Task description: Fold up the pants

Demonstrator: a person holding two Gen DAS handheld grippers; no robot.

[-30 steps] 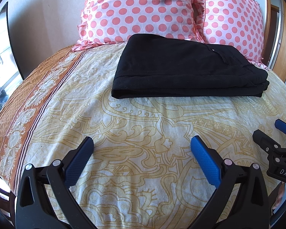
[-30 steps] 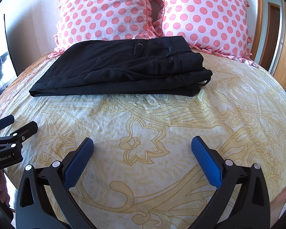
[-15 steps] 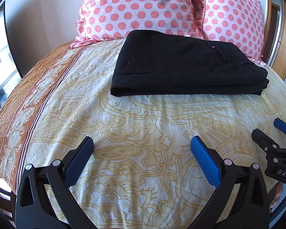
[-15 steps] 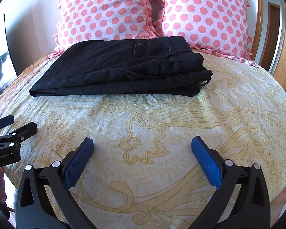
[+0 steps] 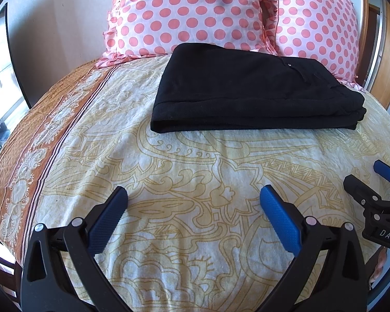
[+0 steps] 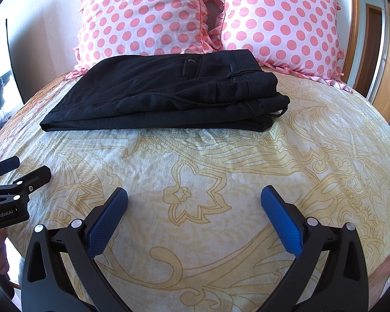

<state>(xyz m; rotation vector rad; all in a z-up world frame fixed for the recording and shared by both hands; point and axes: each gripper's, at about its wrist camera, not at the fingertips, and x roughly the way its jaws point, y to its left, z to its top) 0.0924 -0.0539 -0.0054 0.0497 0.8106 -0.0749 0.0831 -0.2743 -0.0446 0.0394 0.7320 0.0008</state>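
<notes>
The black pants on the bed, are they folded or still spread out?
Folded. The black pants lie in a compact stack of layers on the bedspread, before the pillows.

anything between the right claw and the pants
Nothing: only bare bedspread lies between the open right claw and the folded pants, as the right wrist view shows.

Folded black pants point(image 5: 252, 91) lie apparently flat beyond the spread left gripper point(image 5: 193, 197).
</notes>
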